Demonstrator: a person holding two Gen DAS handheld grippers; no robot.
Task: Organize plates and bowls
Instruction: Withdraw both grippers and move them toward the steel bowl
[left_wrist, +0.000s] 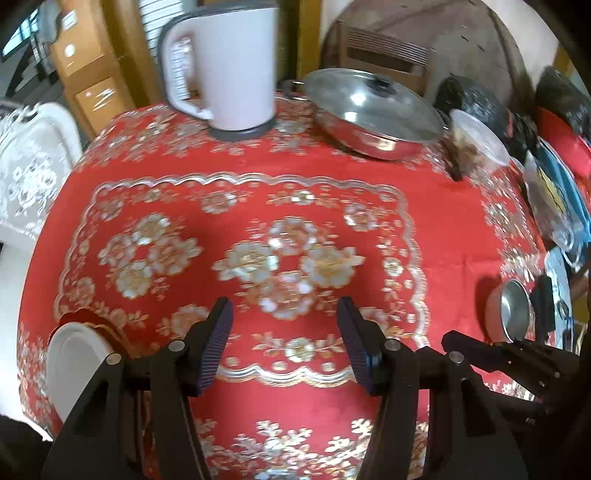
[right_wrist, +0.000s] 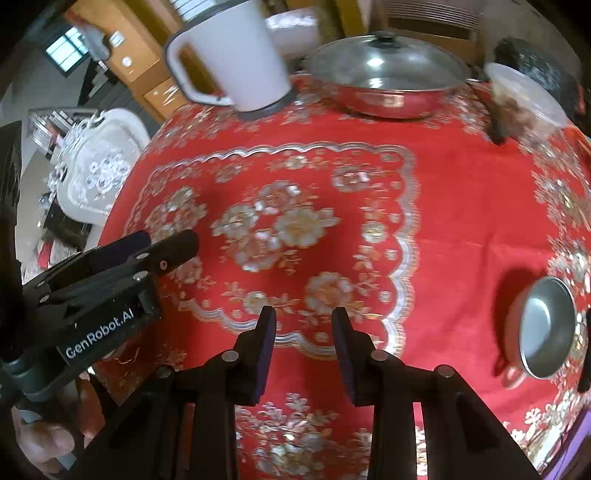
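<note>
While both black two-finger grippers, left (left_wrist: 284, 341) and right (right_wrist: 303, 349), are held agape and empty, a small steel bowl (right_wrist: 546, 328) and white plate (left_wrist: 75, 363) are seen unsorted, well apart.

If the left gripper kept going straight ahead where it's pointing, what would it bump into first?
Mostly bare red tablecloth lies ahead of the open, empty left gripper. Far across it, the white kettle on its grey base looks like the first thing in line, though depth is hard to judge. The lidded steel pan sits further right.
</note>
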